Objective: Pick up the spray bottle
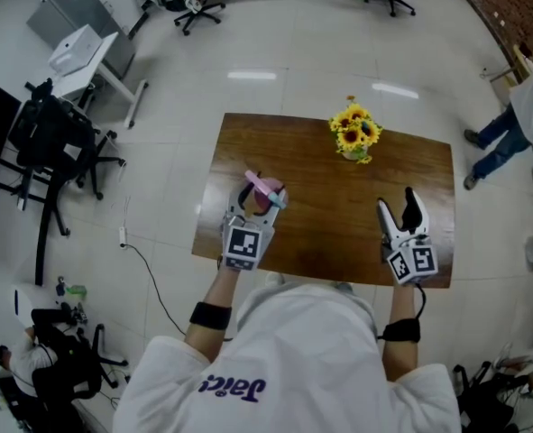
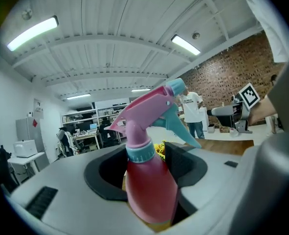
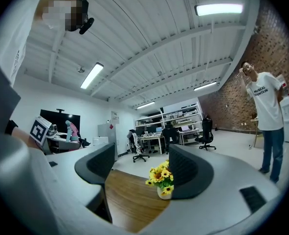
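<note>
Wood-grain table [image 1: 338, 242]: the landmark for every position given below. The step in hand appears to be the lift. Your left gripper [image 1: 259, 204], over the table's near-left part, already has the spray bottle [image 2: 151, 190].

To do this well, raise it straight up from the table, with the bottle upright and its pink trigger head [image 2: 149, 106] uppermost. Do not squeeze harder, since the thin plastic body would probably dent. The sunflower pot [image 1: 354, 138] at the table's far edge is well apart and needs only a clear berth. No view shows whether the bottle's base has cleared the table.

Left tongs: the jaws are drawn almost together. Their dark pads [image 2: 186, 163] press the red body from both sides, just below the blue collar, and the bottle stands upright between them.

Right tongs, that is your right gripper [image 3: 142, 175], over the table's near-right part: the jaws are well apart with nothing in them. Only the table top and the distant sunflowers show through the gap.
</note>
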{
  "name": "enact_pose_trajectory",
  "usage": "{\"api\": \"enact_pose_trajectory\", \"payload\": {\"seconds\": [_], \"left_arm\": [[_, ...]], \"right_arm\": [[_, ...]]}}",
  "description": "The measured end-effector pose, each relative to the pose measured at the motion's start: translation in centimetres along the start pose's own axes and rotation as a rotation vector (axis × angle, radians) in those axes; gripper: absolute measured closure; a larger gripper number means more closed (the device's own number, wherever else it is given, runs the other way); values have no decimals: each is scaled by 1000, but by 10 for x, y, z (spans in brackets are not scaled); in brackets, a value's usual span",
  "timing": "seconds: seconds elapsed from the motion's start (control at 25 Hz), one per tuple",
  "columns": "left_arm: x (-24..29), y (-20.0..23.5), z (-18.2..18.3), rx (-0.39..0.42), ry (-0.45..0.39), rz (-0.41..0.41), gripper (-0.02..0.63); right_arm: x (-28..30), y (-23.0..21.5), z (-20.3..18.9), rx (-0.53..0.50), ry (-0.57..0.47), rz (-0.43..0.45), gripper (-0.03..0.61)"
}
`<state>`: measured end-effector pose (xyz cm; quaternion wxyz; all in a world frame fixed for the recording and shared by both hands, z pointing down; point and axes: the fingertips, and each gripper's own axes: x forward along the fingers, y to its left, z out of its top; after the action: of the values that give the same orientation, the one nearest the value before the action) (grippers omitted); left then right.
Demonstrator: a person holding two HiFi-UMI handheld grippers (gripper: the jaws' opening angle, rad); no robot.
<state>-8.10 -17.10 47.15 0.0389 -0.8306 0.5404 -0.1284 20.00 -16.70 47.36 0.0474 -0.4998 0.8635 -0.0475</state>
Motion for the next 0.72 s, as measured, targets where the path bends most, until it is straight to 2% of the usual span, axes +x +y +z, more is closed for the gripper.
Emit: {"api": "enact_pose_trajectory", "payload": {"seconds": [0.32, 0.52, 0.72], "left_arm": [[-6, -4, 7, -63, -62, 43, 367], [-12, -6, -1, -57, -61, 65, 368], [-18, 0, -12, -86, -26, 113, 368]], "right_arm": [[-2, -3, 14, -27, -42, -119, 221], [-12, -7, 11, -63, -30, -180, 221], [-23, -12, 2, -84, -3, -231, 221]]}}
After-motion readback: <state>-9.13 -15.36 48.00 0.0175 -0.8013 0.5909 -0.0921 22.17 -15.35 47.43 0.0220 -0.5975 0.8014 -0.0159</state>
